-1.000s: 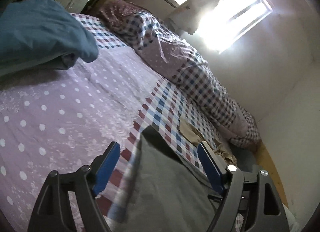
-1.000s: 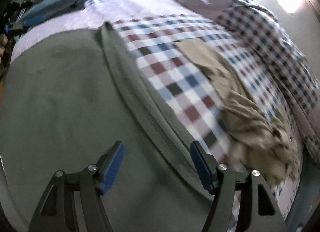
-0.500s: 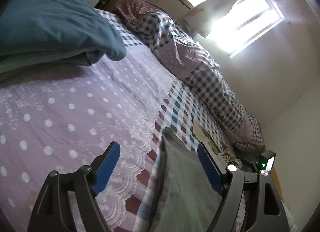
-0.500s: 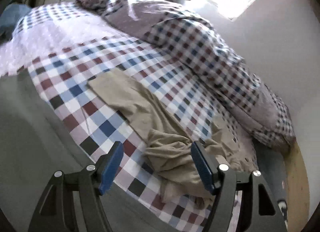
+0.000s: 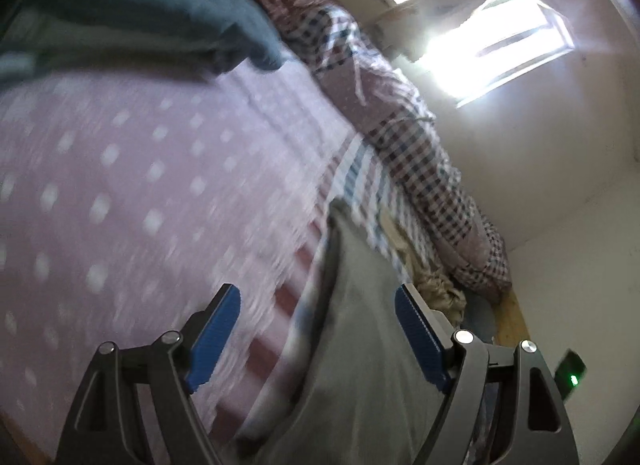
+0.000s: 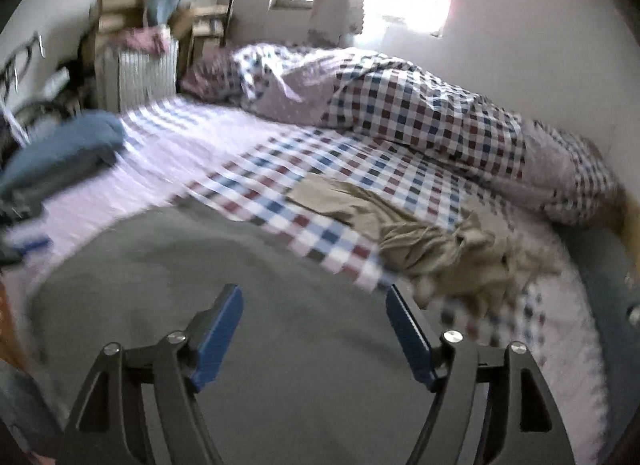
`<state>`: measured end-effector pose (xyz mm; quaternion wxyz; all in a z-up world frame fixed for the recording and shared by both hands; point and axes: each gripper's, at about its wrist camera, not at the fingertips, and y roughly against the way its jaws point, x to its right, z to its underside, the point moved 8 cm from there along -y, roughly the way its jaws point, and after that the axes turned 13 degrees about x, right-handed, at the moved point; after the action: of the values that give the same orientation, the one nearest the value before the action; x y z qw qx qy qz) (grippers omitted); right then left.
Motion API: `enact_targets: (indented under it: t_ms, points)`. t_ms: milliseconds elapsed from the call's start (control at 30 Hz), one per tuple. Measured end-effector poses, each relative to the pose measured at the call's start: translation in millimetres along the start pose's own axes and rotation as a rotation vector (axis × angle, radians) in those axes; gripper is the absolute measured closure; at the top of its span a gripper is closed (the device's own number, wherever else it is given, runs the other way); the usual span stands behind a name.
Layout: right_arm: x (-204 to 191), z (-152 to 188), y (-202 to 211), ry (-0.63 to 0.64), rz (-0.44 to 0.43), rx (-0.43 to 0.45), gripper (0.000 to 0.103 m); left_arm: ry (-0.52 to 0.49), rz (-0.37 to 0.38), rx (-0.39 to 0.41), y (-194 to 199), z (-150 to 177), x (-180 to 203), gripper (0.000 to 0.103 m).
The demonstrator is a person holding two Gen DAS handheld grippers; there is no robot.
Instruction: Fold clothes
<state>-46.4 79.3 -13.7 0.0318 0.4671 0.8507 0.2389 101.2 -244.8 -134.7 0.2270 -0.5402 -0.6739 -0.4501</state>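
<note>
A grey garment [image 6: 256, 305] lies spread flat on the near part of the bed; its left edge [image 5: 360, 325] also shows in the left wrist view. My right gripper [image 6: 314, 301] hovers above its middle, jaws opening, nothing between them. My left gripper [image 5: 318, 301] stands open over the garment's left edge and the bedsheet, holding nothing. A crumpled beige garment [image 6: 432, 249] lies on the checked sheet to the right, seen small as the beige garment [image 5: 436, 289] from the left wrist. A folded blue garment [image 6: 64, 153] rests at the left, large as the blue garment [image 5: 140, 13] near the left gripper.
The bed [image 6: 180, 157] has a pink dotted sheet and a checked part. A rolled checked duvet [image 6: 420, 105] lies along the far wall under a bright window [image 5: 492, 37]. A radiator [image 6: 136, 73] and stacked boxes stand at the bed's head.
My right gripper rose and rolled back, so the whole bed and the grey garment came under it. My left gripper shifted left and sank toward the dotted sheet, closer to the blue garment.
</note>
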Motion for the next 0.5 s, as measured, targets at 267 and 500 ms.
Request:
enact_targets:
  t_ms: [267, 500]
  points:
    - [-129.3, 38.9, 60.7, 0.150, -0.058, 0.154, 0.022, 0.144, 0.083, -0.016, 26.2, 35.6, -13.5, 0.020]
    - [-218.5, 75.1, 78.8, 0.278, -0.119, 0.211, 0.022, 0.210, 0.154, -0.079, 41.5, 66.5, -21.6, 0.020]
